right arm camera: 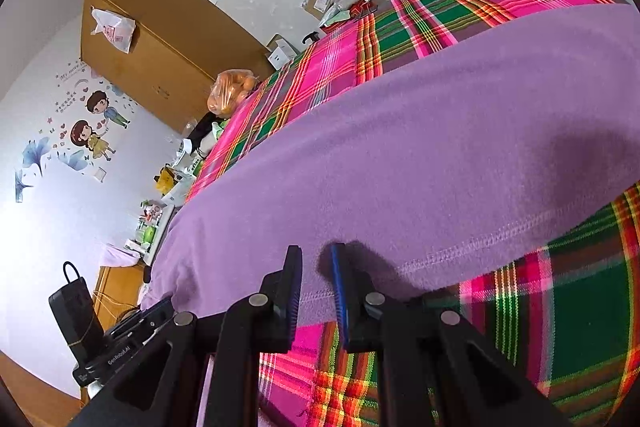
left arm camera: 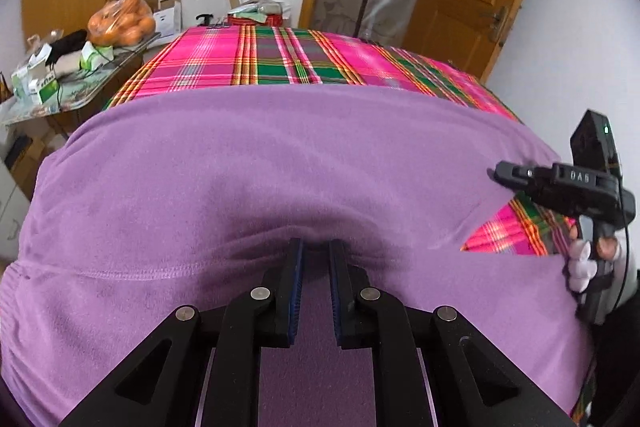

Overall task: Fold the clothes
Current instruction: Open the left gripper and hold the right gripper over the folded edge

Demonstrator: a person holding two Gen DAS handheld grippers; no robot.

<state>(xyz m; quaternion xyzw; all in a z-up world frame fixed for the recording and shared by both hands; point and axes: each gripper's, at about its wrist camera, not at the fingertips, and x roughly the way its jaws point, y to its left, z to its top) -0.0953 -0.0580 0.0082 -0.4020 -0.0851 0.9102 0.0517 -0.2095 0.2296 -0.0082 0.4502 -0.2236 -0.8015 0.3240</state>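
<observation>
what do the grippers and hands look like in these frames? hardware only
Both the left gripper and right gripper are matte black linkage arms with round silver pivot pins and flat black fingers lined with blue ribbed pads. Seen from the left wrist, the right unit has a pistol handle, white lettering, a green LED, a black cable, and a white-gloved hand.

Both claws are matte black linkages with silver round pivot pins and blue-padded fingers, the right claw bearing white raised letters, a small green light and a black cable, gripped by a hand in a white glove with bare fingertips.
</observation>
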